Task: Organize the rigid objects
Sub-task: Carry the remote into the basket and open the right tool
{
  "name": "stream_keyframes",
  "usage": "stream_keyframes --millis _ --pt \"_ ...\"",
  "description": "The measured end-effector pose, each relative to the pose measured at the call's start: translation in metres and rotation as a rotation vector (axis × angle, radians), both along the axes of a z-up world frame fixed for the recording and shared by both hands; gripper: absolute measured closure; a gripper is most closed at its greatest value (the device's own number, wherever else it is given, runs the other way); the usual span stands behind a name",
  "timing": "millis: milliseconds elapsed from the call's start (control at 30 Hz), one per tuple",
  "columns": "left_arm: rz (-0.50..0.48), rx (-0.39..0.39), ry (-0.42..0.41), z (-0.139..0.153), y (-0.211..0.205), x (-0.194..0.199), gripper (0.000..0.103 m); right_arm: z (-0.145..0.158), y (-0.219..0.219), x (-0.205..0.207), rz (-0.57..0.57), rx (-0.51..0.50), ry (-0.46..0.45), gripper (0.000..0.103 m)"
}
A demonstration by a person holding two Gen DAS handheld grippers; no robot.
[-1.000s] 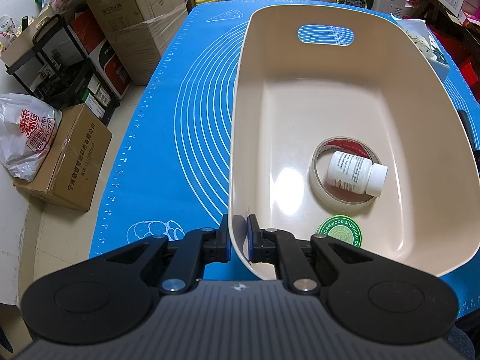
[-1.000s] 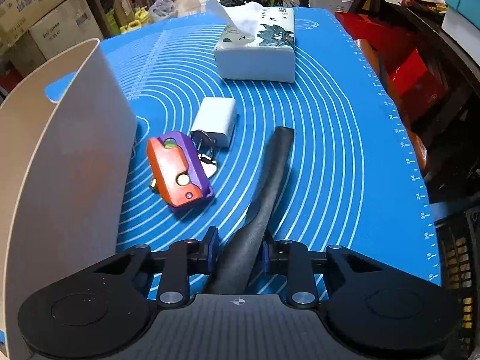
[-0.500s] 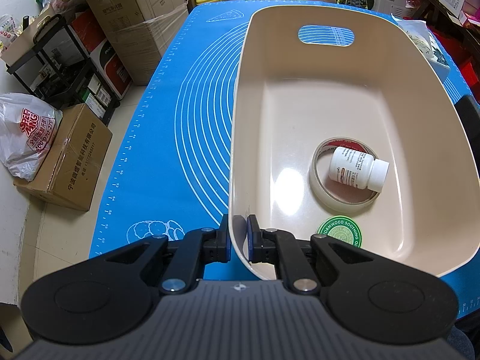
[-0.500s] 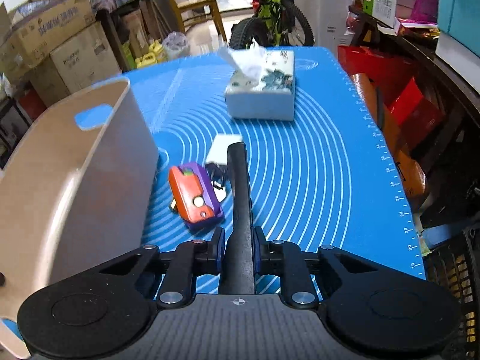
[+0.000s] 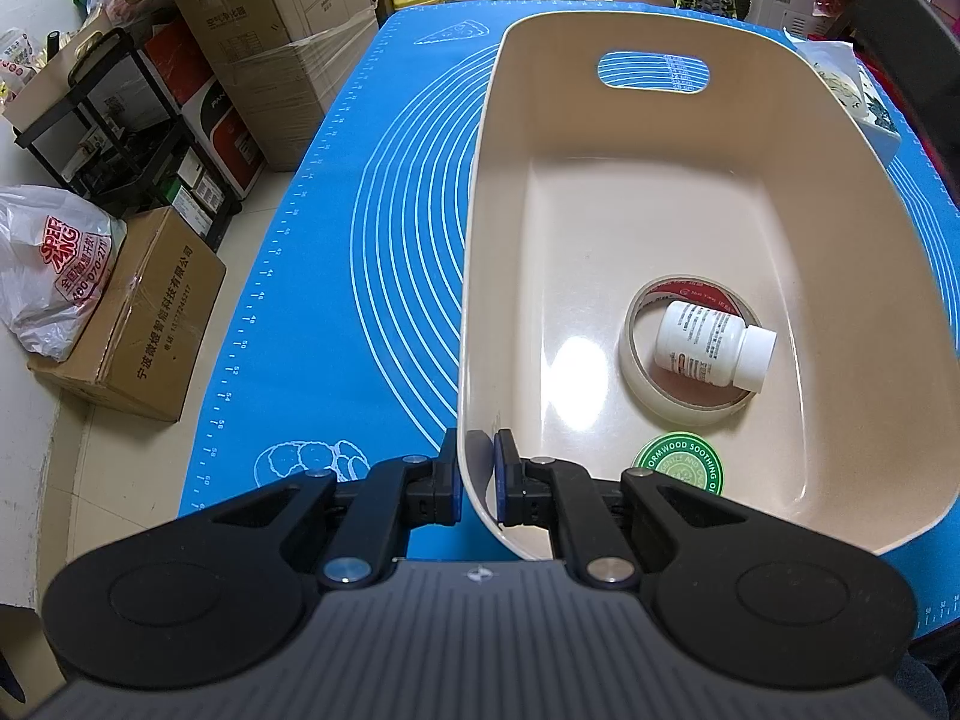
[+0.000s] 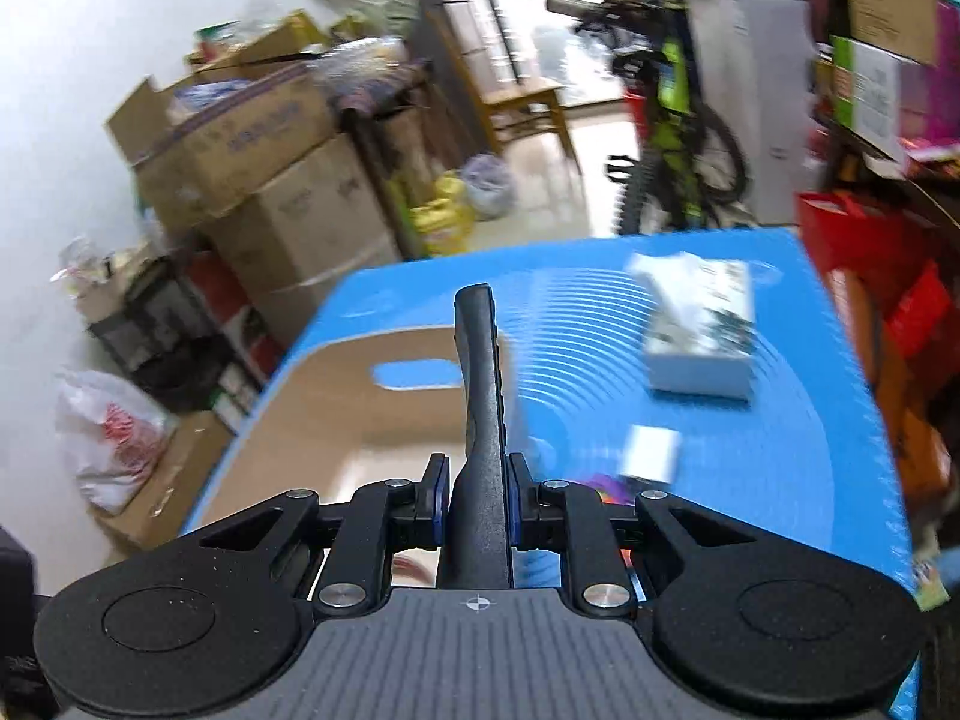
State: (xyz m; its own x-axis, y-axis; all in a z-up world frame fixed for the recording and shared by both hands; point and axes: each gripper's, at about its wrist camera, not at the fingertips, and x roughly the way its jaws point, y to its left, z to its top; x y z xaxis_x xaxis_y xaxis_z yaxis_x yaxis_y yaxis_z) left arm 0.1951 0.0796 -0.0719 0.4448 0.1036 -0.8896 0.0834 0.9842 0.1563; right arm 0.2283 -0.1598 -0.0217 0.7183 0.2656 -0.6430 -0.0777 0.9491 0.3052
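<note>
Blue silicone mat [image 5: 384,252] scene: L gripper [image 5: 477,483] clamped on beige plastic bin [image 5: 660,228] near rim, R gripper [image 6: 477,501] pinching long black curved handle-like object [image 6: 483,384] above bin's right side; next move prob. lower + release inside.

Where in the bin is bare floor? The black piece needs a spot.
The bin floor is bare from the handle slot to the tape roll. The near right end is crowded: tape roll, white bottle, green tin.

Bright, even light; glare on the bin [image 5: 576,354] floor; right wrist view motion-blurred, fisheye bending both views' edges.
</note>
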Motion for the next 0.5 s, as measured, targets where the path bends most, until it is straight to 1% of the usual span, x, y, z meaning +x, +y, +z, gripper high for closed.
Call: stream_keyframes --millis 100,200,300,500 --pt "0.0 -0.001 0.0 0.001 0.0 0.0 0.091 -0.001 0.022 0.006 0.052 -0.005 -0.002 0.075" --pt "0.0 0.0 -0.001 0.0 0.0 0.0 0.091 -0.009 0.048 0.007 0.117 -0.028 0.007 0.075" --pt "0.001 -0.002 -0.001 0.0 0.0 0.0 0.091 -0.024 0.073 0.011 0.169 -0.058 0.045 0.076" --pt "0.0 -0.002 -0.001 0.0 0.0 0.0 0.092 -0.056 0.107 0.013 0.25 -0.119 0.136 0.076"
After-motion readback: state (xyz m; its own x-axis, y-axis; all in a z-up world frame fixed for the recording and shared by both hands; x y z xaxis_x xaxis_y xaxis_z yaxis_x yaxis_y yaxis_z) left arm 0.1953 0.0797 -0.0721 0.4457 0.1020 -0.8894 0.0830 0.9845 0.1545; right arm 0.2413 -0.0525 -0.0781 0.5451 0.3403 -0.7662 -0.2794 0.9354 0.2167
